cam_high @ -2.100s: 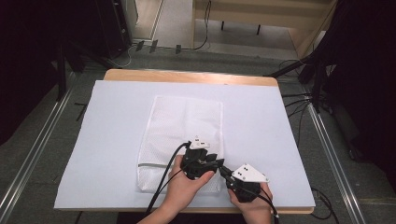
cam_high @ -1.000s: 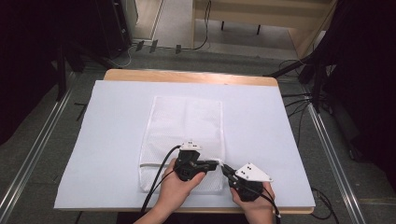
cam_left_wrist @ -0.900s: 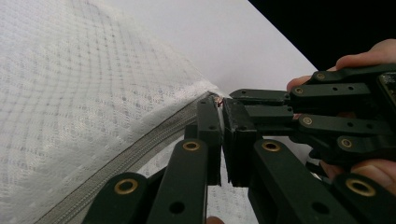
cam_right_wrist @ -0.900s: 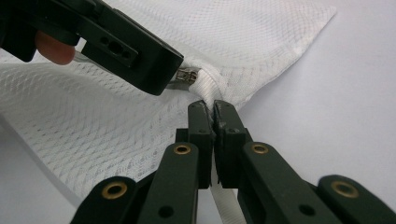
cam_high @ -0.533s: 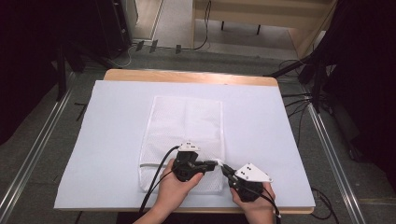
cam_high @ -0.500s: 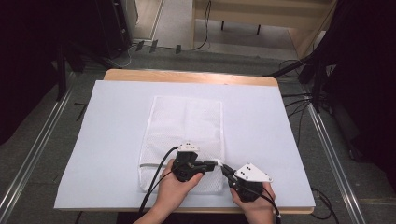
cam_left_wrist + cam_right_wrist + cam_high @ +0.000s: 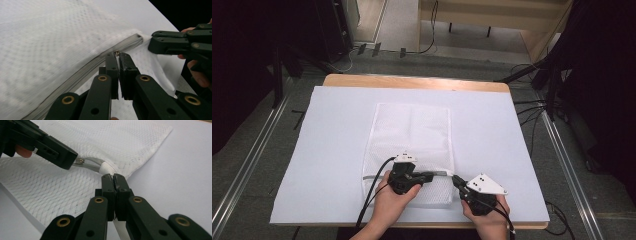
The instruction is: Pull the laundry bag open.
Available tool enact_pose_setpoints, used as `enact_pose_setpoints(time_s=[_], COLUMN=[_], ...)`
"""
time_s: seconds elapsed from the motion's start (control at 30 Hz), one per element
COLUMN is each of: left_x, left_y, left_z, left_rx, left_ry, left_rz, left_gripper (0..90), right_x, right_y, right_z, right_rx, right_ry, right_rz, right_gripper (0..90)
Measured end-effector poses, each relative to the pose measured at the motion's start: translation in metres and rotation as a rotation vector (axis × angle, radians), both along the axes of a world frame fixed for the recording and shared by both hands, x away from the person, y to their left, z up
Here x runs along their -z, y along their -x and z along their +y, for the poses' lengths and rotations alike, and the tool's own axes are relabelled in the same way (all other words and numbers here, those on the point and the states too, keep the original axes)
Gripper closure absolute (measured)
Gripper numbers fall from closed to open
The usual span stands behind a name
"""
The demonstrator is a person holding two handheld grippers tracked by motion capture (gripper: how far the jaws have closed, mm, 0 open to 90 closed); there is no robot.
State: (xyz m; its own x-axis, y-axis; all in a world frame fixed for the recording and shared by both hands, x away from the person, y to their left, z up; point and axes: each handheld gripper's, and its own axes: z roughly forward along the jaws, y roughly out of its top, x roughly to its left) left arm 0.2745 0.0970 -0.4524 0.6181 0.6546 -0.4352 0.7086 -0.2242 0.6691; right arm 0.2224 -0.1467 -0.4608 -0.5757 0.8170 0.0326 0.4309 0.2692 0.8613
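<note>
White mesh bag [image 7: 412,135], left hand-held gripper [image 7: 117,55] pinching zipper pull [image 7: 79,161], right hand-held gripper [image 7: 114,178] clamping edge

White mesh bag [image 7: 412,132], grey zipper [image 7: 82,71]; black grippers.

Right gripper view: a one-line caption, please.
Right gripper shut on the mesh bag edge while the left gripper pinches its zipper pull.

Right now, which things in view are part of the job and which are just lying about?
In play:
- white mesh bag
- zipper pull, pinched by left hand-held gripper
- bag's edge tab, pinched by right hand-held gripper

Lying about:
- white sheet covering the table
- floor cables
</note>
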Motion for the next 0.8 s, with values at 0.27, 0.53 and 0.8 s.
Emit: enact_pose_setpoints(time_s=[0.27, 0.53, 0.8], left_x=[0.007, 0.008, 0.008], left_y=[0.003, 0.009, 0.013], left_z=[0.031, 0.06, 0.093], left_rx=[-0.05, -0.099, -0.164], left_ry=[-0.006, -0.002, -0.005], left_rz=[0.01, 0.012, 0.013], left_gripper=[87.6, 87.6, 87.6], right_x=[0.0, 0.001, 0.001], right_y=[0.0, -0.002, -0.002], right_z=[-0.002, -0.003, -0.007], right_rx=[0.003, 0.003, 0.015], right_ry=[0.003, 0.01, 0.023], right_rz=[0.005, 0.004, 0.001], right_gripper=[90.0, 90.0, 90.0])
